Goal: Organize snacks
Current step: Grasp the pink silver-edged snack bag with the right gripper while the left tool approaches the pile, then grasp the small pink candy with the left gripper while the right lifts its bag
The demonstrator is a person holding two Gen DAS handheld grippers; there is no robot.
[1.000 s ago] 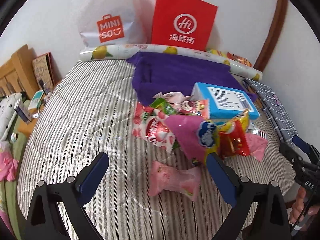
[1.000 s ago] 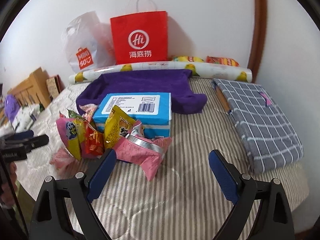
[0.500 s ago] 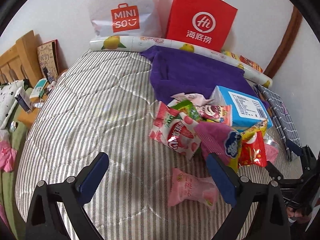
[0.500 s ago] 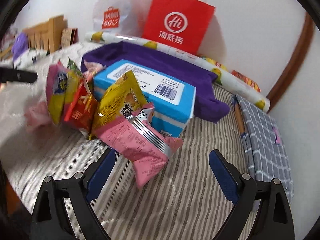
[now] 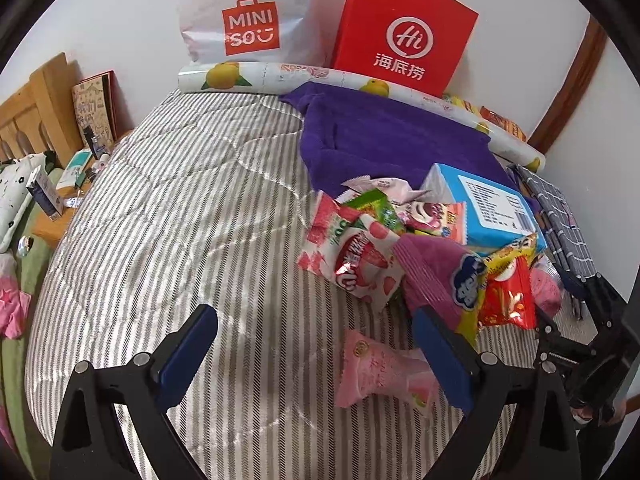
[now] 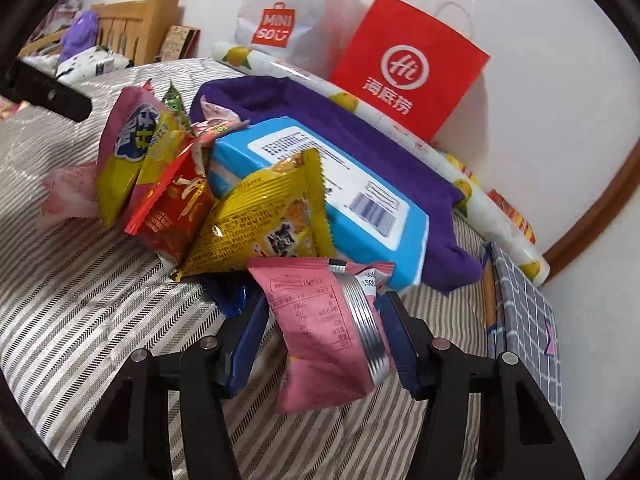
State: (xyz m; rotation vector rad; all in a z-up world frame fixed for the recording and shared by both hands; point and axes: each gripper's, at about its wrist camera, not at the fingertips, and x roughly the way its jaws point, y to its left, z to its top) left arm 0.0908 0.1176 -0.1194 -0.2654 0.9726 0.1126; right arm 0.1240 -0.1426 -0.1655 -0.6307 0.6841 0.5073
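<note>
A heap of snack packets (image 5: 400,248) lies on the striped bed beside a blue box (image 6: 320,176). In the right wrist view a pink packet with a silver seam (image 6: 324,332) sits between the fingers of my right gripper (image 6: 320,320). Its jaws are closing around the packet; a small gap still shows at the left pad. A yellow packet (image 6: 264,224) and a red one (image 6: 176,204) lean just behind it. My left gripper (image 5: 312,316) hangs open over bare bedding, with a small pale pink packet (image 5: 380,372) lying by its right finger.
A purple towel (image 5: 392,136) lies behind the heap. A red paper bag (image 5: 404,36), a white plastic bag (image 5: 248,20) and a printed roll (image 5: 280,76) stand along the wall. A checked grey cloth (image 6: 524,320) lies at the right. A wooden bedside shelf (image 5: 48,216) holds clutter on the left.
My right gripper rolled, dropped closer to the heap and narrowed its jaws around the pink packet. The left gripper shifted slightly left and stayed open.
</note>
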